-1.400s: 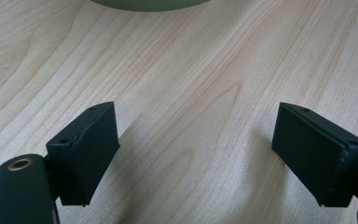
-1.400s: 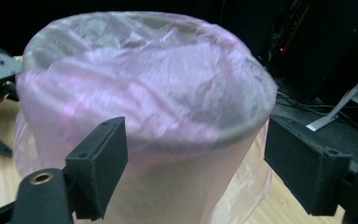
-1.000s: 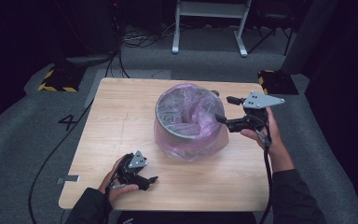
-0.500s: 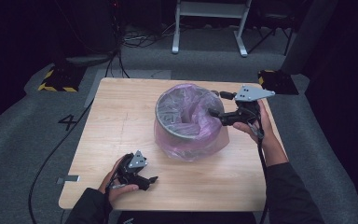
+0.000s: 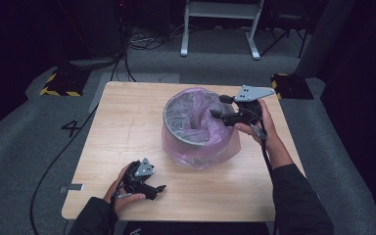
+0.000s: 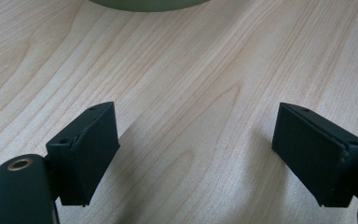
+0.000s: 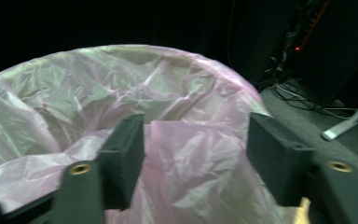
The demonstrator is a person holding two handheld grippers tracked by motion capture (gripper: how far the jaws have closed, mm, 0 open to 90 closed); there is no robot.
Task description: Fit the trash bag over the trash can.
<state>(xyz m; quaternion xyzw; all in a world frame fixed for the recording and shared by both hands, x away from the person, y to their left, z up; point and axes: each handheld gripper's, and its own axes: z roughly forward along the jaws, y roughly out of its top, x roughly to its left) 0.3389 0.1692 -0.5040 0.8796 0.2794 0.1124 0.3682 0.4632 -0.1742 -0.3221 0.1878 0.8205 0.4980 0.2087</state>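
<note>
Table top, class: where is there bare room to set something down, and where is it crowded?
Bare wood spans the table's left half, between its left edge and the bin, beyond the left gripper. A free strip runs along the near edge. It is crowded at the bin's right, where the right gripper reaches the pink bag.
</note>
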